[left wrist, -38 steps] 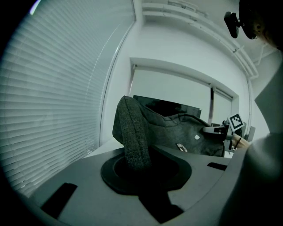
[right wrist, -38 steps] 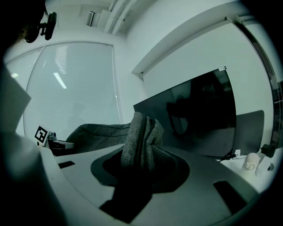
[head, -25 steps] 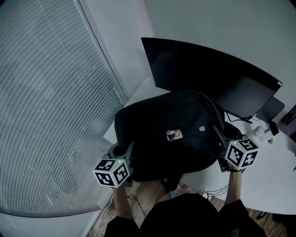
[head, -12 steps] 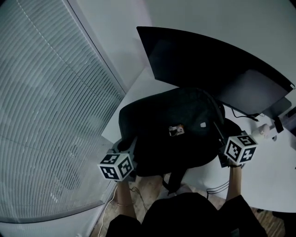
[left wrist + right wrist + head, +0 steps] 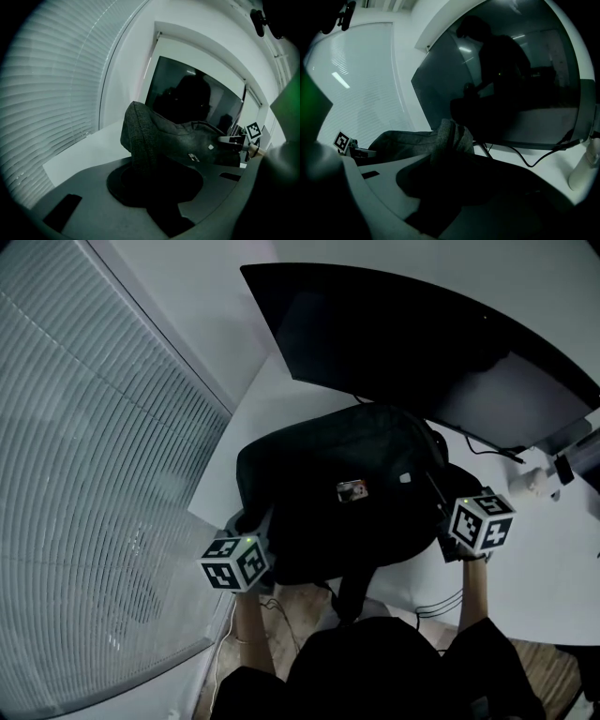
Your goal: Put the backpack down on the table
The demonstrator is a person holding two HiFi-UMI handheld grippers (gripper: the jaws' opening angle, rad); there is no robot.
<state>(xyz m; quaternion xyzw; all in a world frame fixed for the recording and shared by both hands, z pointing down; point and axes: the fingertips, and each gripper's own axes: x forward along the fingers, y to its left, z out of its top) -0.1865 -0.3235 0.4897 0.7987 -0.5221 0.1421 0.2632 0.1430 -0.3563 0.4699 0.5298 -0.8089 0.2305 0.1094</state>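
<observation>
The left gripper (image 5: pixel 255 523) and the right gripper (image 5: pixel 439 499) are each pinching a fold of the dark backpack (image 5: pixel 347 460) between their jaws, one at each side, and are holding it over the near corner of the white table (image 5: pixel 248 423) – just in front of the dark monitor (image 5: pixel 394 334) – while a strap (image 5: pixel 352 592) is hanging past the edge.

The bulk of the backpack (image 5: pixel 309 465) hides whether its underside meets the tabletop (image 5: pixel 253 418); its label (image 5: pixel 352 490) is too small to read; the monitor (image 5: pixel 394 334) runs off the right edge; fabric buries the tips of the left gripper (image 5: pixel 253 524) and right gripper (image 5: pixel 434 491)
</observation>
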